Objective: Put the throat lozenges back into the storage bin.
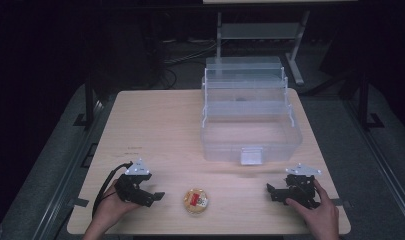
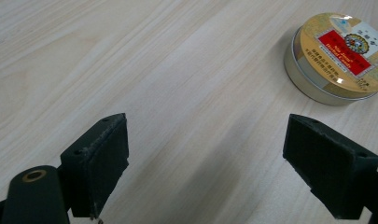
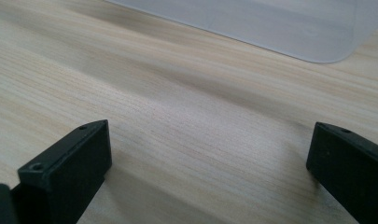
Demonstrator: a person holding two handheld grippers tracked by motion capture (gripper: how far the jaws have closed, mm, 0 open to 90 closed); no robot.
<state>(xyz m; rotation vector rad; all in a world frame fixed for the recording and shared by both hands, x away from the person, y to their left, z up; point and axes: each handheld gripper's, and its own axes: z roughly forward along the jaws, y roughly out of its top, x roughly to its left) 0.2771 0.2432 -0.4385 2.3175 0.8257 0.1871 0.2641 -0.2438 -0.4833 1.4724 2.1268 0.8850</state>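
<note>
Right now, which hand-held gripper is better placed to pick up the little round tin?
Left. The left hand-held gripper is open and sits just beside the tin, pointing toward it. The right hand-held gripper is farther off, by the clear plastic box.

The table [image 1: 155, 125] is light wood with thin lines running along it; a small round tin [image 1: 196, 200] with a gold and red lid lies flat on it, just ahead of the left gripper [image 1: 157, 196] and off to one side; a big see-through plastic box [image 1: 250, 135] stands on it too, farther off, beyond the right gripper [image 1: 271, 190].
</note>
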